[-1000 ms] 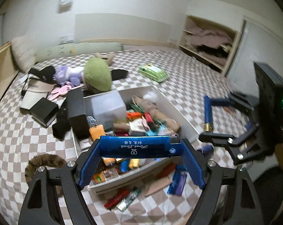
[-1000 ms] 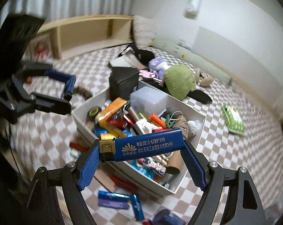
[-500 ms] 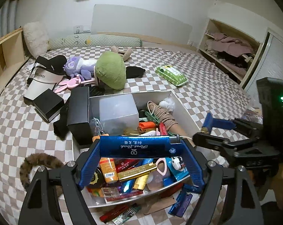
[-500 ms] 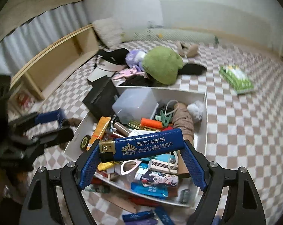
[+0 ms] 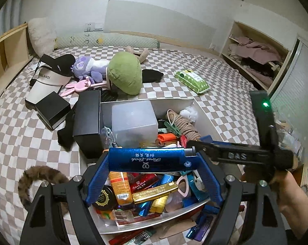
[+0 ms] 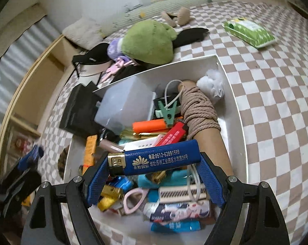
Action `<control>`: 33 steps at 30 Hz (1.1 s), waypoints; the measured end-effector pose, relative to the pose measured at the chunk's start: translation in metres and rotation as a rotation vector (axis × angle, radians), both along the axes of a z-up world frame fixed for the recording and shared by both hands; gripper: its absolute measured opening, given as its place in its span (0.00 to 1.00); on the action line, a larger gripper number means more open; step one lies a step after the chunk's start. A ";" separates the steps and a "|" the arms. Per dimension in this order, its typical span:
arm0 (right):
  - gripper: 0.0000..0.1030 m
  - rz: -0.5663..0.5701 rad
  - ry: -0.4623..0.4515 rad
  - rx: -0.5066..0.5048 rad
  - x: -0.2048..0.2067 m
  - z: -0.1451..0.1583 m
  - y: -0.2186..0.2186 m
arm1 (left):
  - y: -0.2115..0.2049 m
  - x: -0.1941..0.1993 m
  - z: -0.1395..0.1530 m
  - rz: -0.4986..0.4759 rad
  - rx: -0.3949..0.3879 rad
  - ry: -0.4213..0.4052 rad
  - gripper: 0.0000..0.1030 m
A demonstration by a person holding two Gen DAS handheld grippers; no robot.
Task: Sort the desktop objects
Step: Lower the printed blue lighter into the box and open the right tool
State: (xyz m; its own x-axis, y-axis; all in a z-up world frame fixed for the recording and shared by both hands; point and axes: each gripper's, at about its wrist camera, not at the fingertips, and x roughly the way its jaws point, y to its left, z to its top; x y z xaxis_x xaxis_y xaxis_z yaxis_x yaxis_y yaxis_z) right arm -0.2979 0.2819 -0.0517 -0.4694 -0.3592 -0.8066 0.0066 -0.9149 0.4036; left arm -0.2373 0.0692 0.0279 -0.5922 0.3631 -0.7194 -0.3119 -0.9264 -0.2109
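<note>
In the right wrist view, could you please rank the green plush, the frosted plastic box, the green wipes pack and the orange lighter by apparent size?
1. green plush
2. frosted plastic box, nearly as large
3. green wipes pack, though it lies farther away
4. orange lighter

Both grippers look like the same build: matte black frames with triangular cutouts, silver screw heads at the joints, and textured blue fingers [image 5: 97, 178]. In the left wrist view, the right gripper [image 5: 196, 143] crosses at 3 o'clock with "DAS" embossed on its black arm, a green LED lit on the upright block, and a bare-skinned hand [image 5: 284, 187] behind it.
</note>
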 end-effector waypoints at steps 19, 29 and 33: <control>0.81 0.045 -0.029 0.207 -0.024 -0.017 -0.028 | -0.011 0.000 -0.004 0.006 0.001 -0.015 0.80; 0.98 -0.072 0.019 0.106 -0.016 -0.006 -0.009 | -0.009 -0.001 -0.008 0.006 -0.002 -0.027 0.80; 0.98 -0.084 0.030 0.104 -0.011 -0.002 -0.003 | 0.001 -0.001 -0.011 -0.011 -0.017 -0.032 0.80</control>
